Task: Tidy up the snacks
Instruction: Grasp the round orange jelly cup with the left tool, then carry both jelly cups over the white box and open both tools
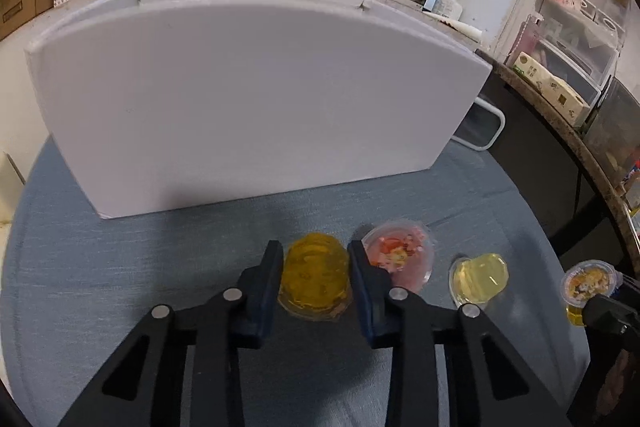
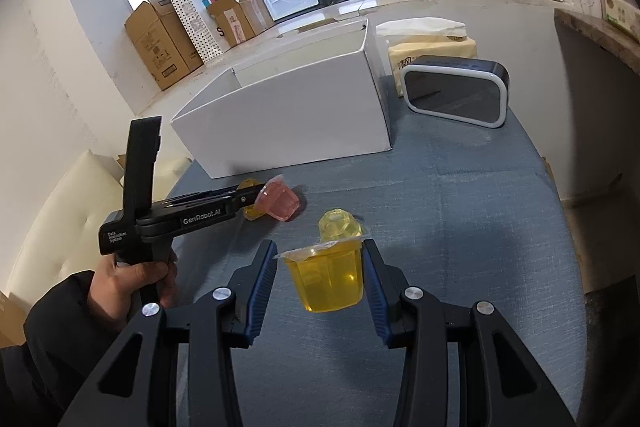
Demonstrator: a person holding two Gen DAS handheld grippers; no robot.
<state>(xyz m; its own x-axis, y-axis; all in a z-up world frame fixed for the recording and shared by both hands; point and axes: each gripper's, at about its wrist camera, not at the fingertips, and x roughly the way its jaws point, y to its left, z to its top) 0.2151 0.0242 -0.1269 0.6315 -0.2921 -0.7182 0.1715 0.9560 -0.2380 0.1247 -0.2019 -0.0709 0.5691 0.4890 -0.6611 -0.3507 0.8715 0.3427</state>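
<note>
My left gripper (image 1: 315, 247) is shut on an orange-yellow jelly cup (image 1: 314, 283) that stands on the blue tablecloth (image 1: 120, 267); the right wrist view shows this gripper (image 2: 250, 201) from the side, held by a hand. Just right of it lies a pink jelly cup (image 1: 400, 255) (image 2: 280, 203), then a pale yellow jelly cup (image 1: 480, 277) (image 2: 340, 225) turned upside down. My right gripper (image 2: 320, 247) is shut on a yellow jelly cup (image 2: 326, 279) (image 1: 588, 281), held tilted above the cloth by its lid rim. An open white box (image 1: 248, 99) (image 2: 288, 115) stands behind the cups.
A black speaker with a white rim (image 2: 456, 93) and a tissue pack (image 2: 432, 51) sit right of the box. Cardboard boxes (image 2: 160, 43) line the window sill. A cream sofa (image 2: 60, 227) lies left of the table, a stone counter (image 1: 560, 115) to the right.
</note>
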